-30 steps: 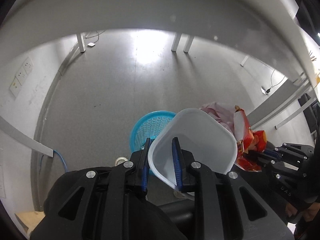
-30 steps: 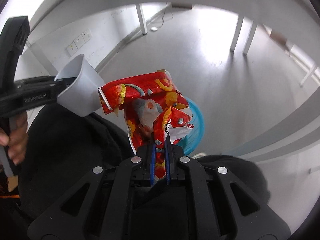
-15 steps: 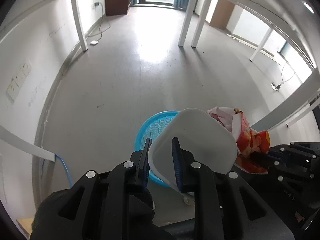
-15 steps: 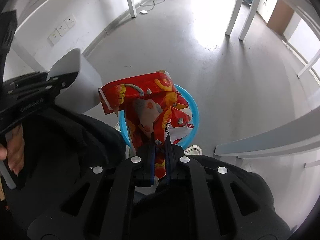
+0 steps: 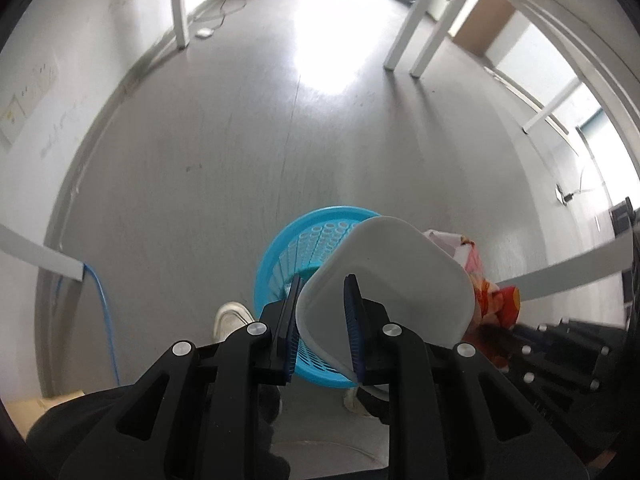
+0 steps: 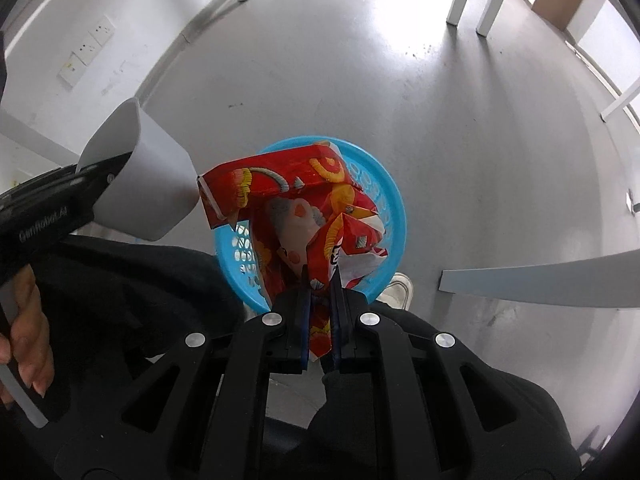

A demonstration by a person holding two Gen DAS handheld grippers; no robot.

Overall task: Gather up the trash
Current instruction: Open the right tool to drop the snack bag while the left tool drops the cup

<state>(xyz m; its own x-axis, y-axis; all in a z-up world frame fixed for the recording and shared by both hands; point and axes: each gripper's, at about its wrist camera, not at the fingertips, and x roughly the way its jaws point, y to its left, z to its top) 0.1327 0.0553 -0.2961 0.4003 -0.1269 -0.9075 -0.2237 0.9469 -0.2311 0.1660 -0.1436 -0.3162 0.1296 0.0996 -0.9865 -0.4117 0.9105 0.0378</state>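
Wrapper [image 6: 280, 200] first: judged very light, thin and soft, probably slippery foil, so likely to flutter or slide when let go. Was pinched at a lower edge by right hand-held gripper [image 6: 320, 272], both fingers pressed tight on the foil, the rest standing crumpled above them. Seemed a good enough place to hold, since the sheet had no stiff part anyway. Looked red with yellow and white printed pictures, torn open, folded in several places. Hung directly over basket [image 6: 394, 216], not touching it as far as could be seen.

Cup [image 5: 392, 276] next: white plastic, judged light but stiffer than the foil, smooth, maybe easy to squeeze out of shape. Was gripped at the rim by left hand-held gripper [image 5: 323, 284], one finger inside and one outside the wall, clamped on it. Appeared empty, mouth turned toward the camera, tilted. Was held above the near right part of basket, just beside wrapper; touching or apart could not be told.

Basket: blue, round, with holes in the wall, on the grey floor [image 5: 224, 152], between the holder's shoes. Nothing could be seen inside it. Judged ready for dropping both pieces in.
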